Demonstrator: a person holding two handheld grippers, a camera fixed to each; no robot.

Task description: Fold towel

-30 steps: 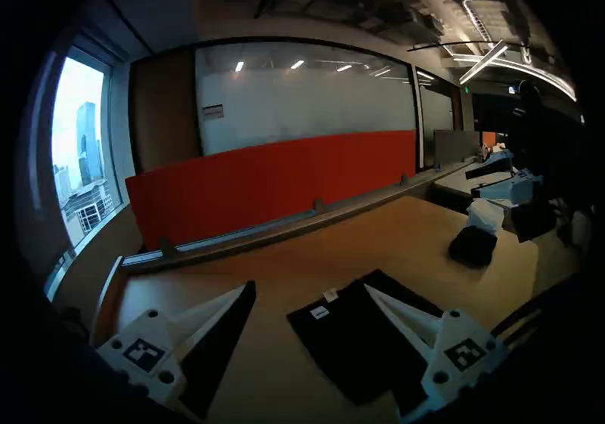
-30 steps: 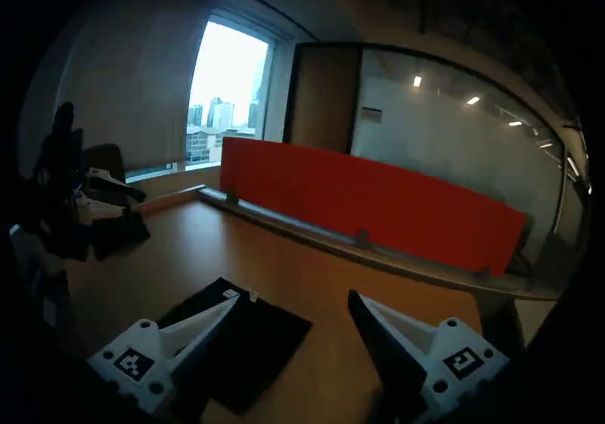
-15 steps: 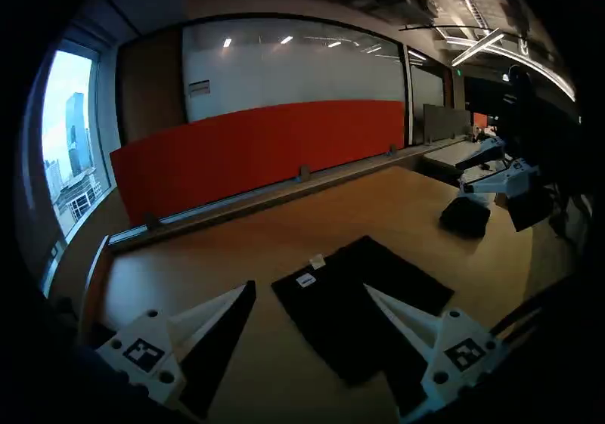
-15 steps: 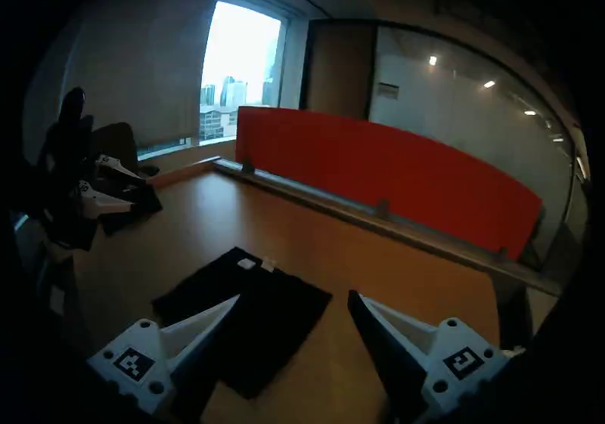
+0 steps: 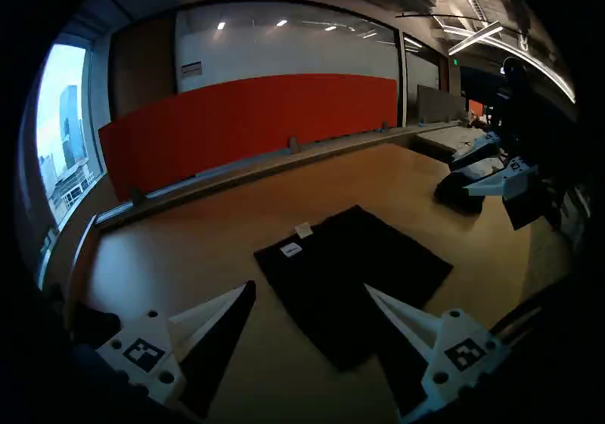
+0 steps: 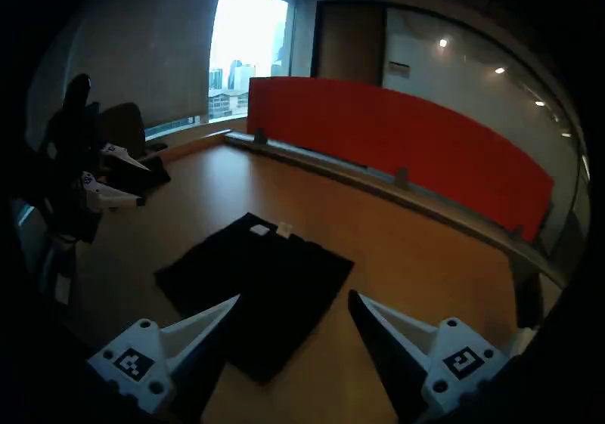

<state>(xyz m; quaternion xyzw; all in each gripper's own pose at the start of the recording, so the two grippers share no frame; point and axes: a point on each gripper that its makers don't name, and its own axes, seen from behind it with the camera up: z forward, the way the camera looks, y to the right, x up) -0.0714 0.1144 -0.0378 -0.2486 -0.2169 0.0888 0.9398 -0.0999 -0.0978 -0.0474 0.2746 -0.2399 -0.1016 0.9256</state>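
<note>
The black rectangular cloth towel [image 5: 352, 273] lies flat on the orange-brown wooden worktop [image 5: 189, 227]. The left tool [image 5: 308, 286] and the right tool [image 6: 293, 295] hover over its near side, both spread and holding nothing. No grasp seems made yet; next, each tool likely must drop and pinch a near corner.

We see a wooden table [image 5: 227, 220] [image 6: 227, 190], its top smooth and orange-brown. A black towel [image 5: 352, 273] [image 6: 257, 288] lies flat and spread open on it, with two small white tags [image 5: 296, 240] at one edge. Farther off on the tabletop sits a dark lump [image 5: 456, 195] that we cannot make out.
</note>
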